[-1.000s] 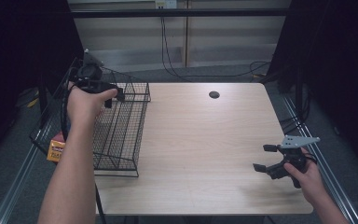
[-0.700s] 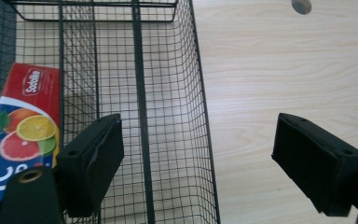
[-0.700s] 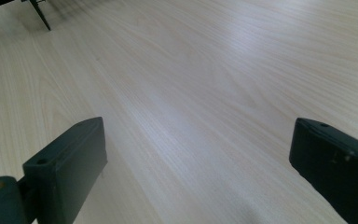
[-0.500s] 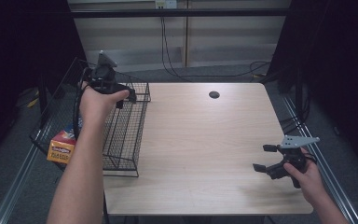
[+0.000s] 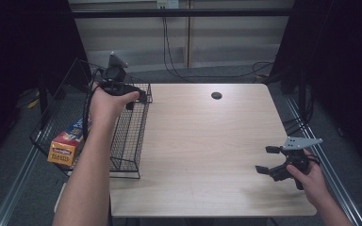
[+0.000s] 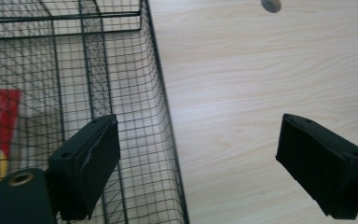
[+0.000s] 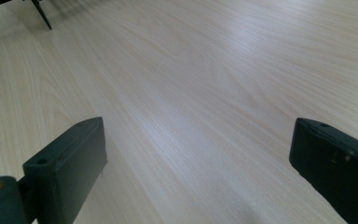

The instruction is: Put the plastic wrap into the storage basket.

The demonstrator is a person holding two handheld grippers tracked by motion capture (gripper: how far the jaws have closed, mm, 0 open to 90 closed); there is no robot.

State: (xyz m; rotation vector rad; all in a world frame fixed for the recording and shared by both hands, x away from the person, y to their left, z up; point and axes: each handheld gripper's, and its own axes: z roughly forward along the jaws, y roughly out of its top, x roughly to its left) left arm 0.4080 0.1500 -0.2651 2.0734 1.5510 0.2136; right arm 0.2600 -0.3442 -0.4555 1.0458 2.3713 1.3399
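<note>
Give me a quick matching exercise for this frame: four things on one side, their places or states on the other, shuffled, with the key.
Things:
1. left gripper
2. right gripper
3. orange box
4. wire basket

Places or states:
A. inside the basket
B. open, at the table's right front
C. at the table's left edge
D. open, at the basket's far rim

Pairs: 1-D, 2-B, 3-A, 4-C

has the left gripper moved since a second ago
Yes. The left gripper has shifted along the wire basket's top edge toward the far corner, away from the person.
</note>
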